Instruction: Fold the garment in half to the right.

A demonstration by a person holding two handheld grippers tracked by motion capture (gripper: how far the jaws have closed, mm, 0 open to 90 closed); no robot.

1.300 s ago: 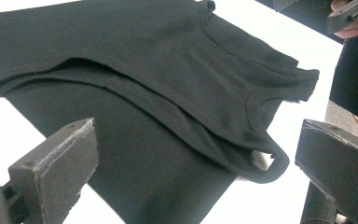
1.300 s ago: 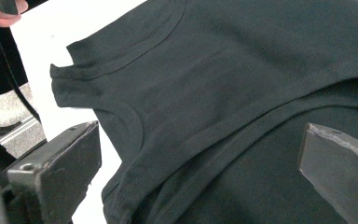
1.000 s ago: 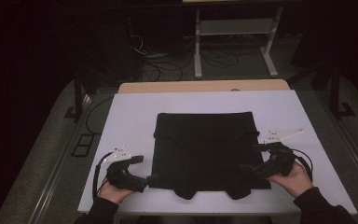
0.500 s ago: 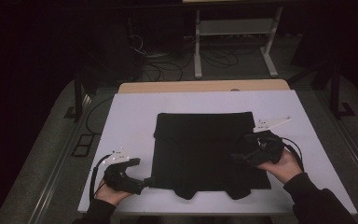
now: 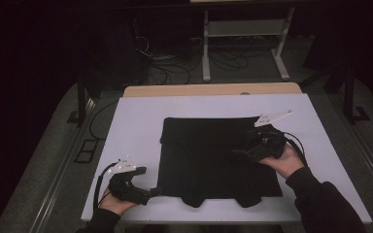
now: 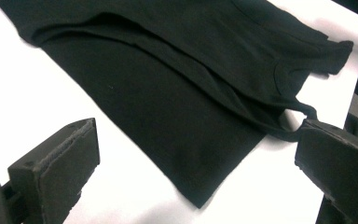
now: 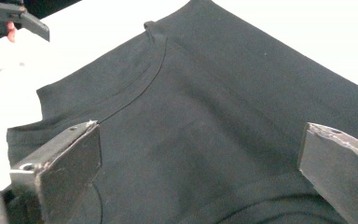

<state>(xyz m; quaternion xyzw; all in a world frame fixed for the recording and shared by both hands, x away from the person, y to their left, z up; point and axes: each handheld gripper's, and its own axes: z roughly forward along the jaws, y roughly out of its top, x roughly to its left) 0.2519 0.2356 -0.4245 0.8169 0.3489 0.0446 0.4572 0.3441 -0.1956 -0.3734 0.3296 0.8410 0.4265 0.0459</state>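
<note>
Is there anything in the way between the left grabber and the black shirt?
Nothing visible. The left gripper sits with its jaws open right at the near left corner of the black tank top, with bare white table between them. The right gripper is already over the cloth, jaws open.

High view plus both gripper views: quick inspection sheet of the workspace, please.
Surface: white table, flat.
Job's things: black garment folded, lying flat mid-table.
Clutter: nothing seen.
Grippers: left gripper open at the garment's near left corner; right gripper open over its right side.
Cables: gripper cable loops at left; floor cables behind.
Surroundings: dark room, white stand beyond the table.
</note>
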